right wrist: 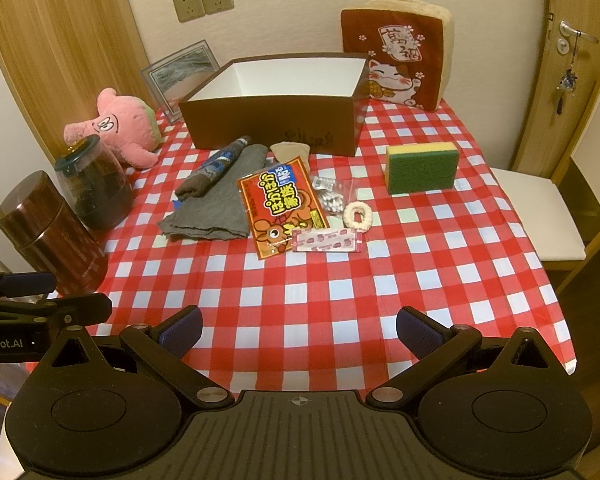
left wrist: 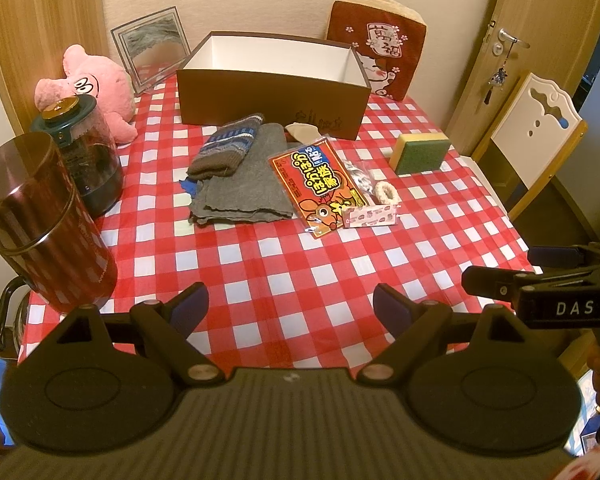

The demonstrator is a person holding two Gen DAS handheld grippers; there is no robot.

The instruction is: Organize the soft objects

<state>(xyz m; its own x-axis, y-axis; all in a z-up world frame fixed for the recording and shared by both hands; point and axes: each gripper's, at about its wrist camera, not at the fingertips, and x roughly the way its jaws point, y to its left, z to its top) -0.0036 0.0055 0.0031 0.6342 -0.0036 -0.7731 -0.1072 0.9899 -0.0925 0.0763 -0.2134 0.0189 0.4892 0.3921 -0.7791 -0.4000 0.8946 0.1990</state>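
Partly hidden, beige cloth behind packet; box empty.

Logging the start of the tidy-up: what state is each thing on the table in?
Brown cardboard box: open, looks empty.
Grey folded cloth: flat, knitted striped sock on top.
Green-and-yellow sponge: standing on edge.
Pink plush toy: lying down.
Green-lidded jar: closed.
Left gripper: open.
Right gripper: open.
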